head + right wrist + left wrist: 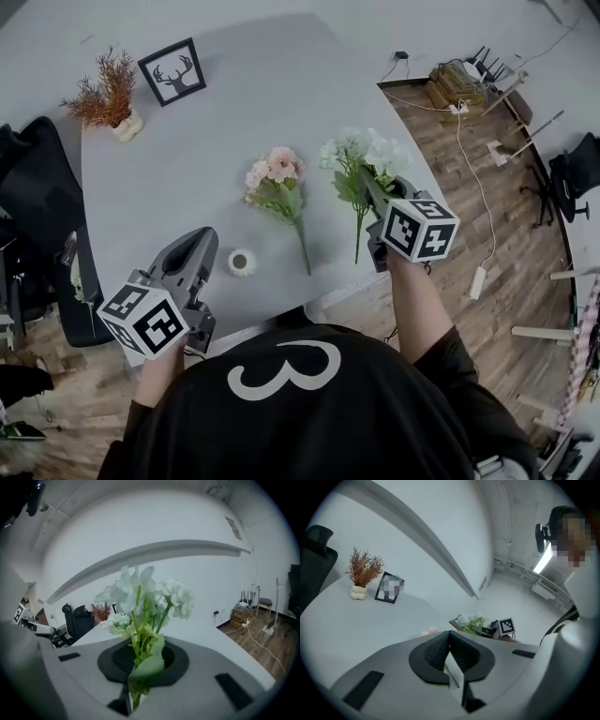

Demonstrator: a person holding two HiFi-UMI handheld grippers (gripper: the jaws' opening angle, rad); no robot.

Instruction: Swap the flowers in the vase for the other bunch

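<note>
My right gripper [369, 185] is shut on the stems of the white bunch [361, 155] and holds it above the grey table [187, 159], the stem ends hanging down. In the right gripper view the white blooms [145, 597] rise straight out of the jaws. The pink bunch [277, 178] lies flat on the table, its stem pointing toward me. A small white vase [242, 262] stands empty near the front edge. My left gripper [203, 236] hovers just left of the vase, shut with nothing in it [450, 634].
A dried reddish plant in a white pot [108, 94] and a framed deer picture [172, 71] stand at the table's far left. A black chair [37, 187] is at the left edge. Cables and a power strip [478, 281] lie on the wooden floor to the right.
</note>
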